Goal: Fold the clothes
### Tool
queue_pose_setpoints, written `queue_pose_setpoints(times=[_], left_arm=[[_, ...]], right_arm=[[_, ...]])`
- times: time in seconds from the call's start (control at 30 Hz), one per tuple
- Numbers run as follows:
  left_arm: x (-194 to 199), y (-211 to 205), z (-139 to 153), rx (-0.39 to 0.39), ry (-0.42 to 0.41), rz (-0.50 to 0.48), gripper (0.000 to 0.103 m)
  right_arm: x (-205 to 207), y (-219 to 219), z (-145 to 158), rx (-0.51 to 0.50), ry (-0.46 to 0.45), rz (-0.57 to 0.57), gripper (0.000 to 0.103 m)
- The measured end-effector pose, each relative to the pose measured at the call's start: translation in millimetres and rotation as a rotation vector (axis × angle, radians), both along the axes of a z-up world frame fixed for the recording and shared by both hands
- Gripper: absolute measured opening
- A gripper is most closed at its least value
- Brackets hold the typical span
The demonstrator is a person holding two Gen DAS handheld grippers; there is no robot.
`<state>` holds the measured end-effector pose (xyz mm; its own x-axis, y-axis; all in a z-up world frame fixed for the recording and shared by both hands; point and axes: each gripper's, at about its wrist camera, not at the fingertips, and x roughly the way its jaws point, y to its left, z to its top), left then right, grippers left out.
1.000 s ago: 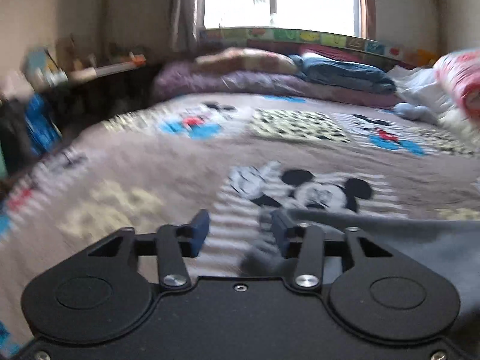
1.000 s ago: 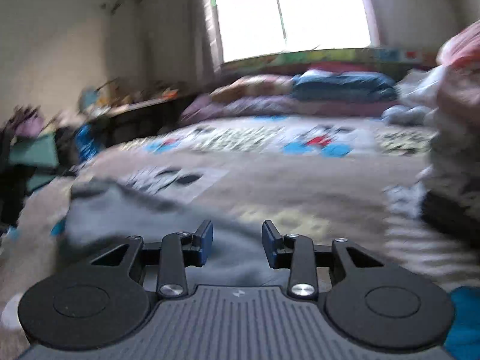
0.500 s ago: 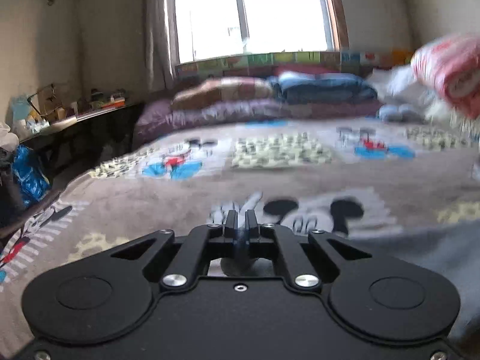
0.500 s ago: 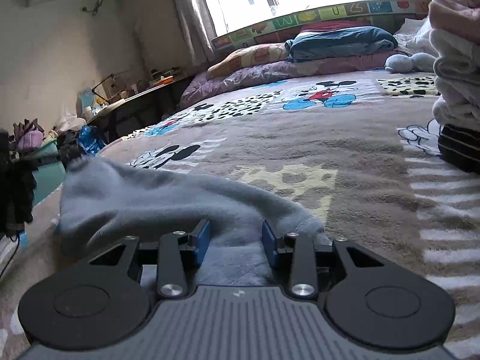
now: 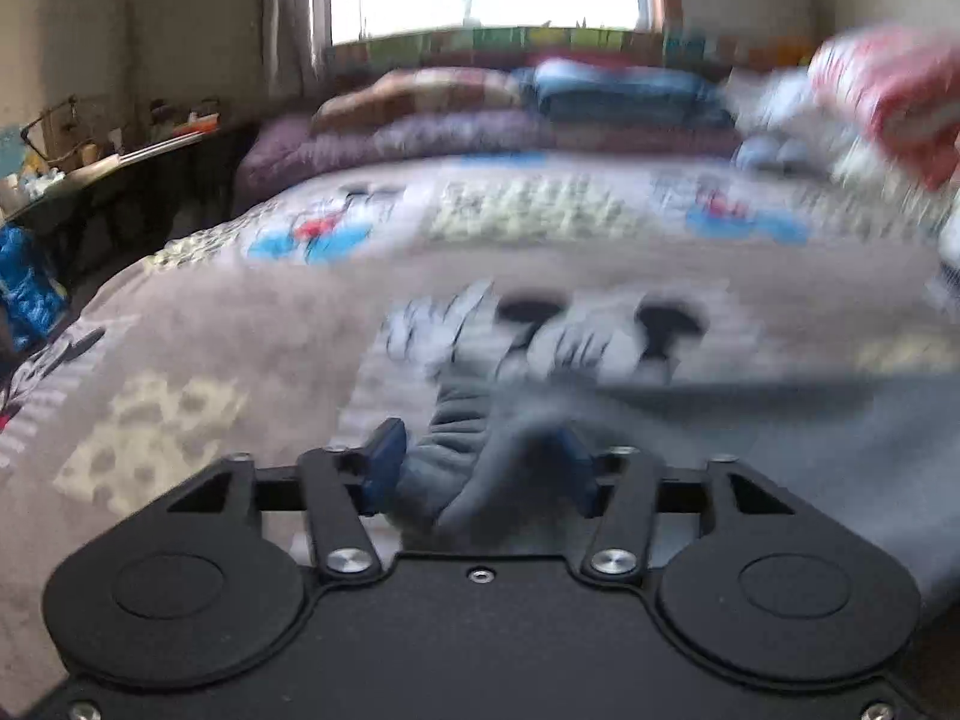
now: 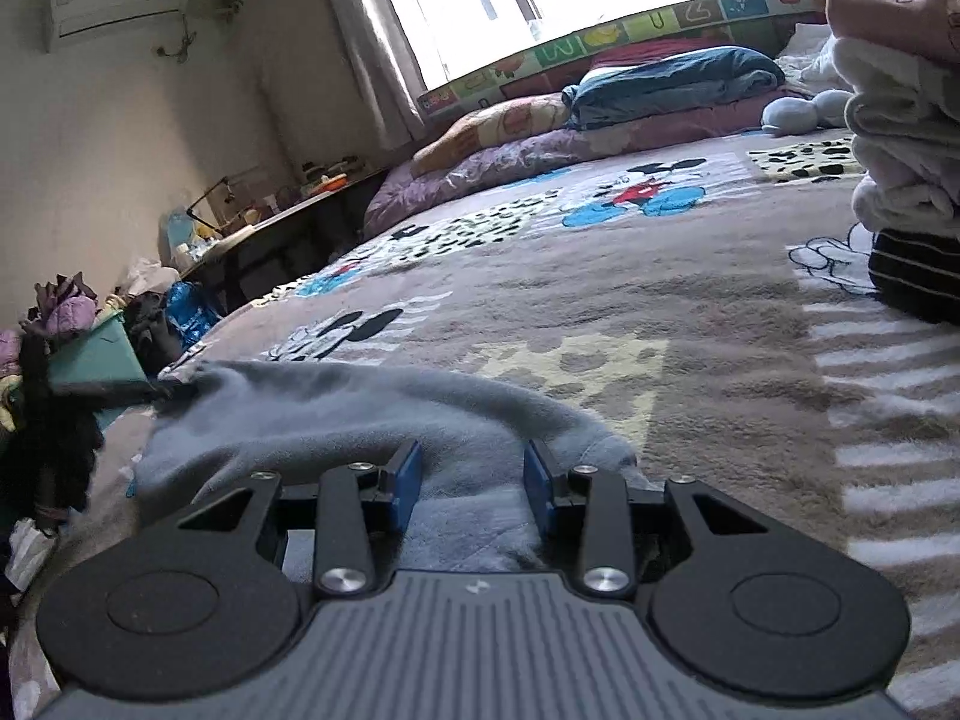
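A grey garment (image 6: 336, 420) is shown spread on the bed (image 6: 690, 324), near the stack of folded clothes (image 6: 894, 138). The left tool (image 5: 477, 468) is held wide apart, bunched fabric lying loose between its fingers. The right tool (image 6: 472, 480) is likewise parted over the cloth, nothing gripped. Both edges are best pinched squarely before lifting, so that the fold is kept even.

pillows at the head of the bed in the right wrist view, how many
2 visible: a patterned orange pillow on the left, and a dark blue one to its right under the window. More may be hidden behind the clothes stack.
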<state>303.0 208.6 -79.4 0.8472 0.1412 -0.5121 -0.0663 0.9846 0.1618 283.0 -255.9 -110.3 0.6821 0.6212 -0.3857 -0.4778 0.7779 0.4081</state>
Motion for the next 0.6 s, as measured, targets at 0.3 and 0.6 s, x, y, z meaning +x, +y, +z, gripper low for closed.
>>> queue_pose_setpoints(times=[0.3, 0.6], left_arm=[[1, -12, 7, 0.108, -0.114, 0.002, 0.02], [-10, -30, 28, 0.2, -0.138, -0.009, 0.049]], right_arm=[[1, -4, 0, 0.008, 0.015, 0.0, 0.037], [-14, 5, 15, -0.078, -0.072, -0.009, 0.042]])
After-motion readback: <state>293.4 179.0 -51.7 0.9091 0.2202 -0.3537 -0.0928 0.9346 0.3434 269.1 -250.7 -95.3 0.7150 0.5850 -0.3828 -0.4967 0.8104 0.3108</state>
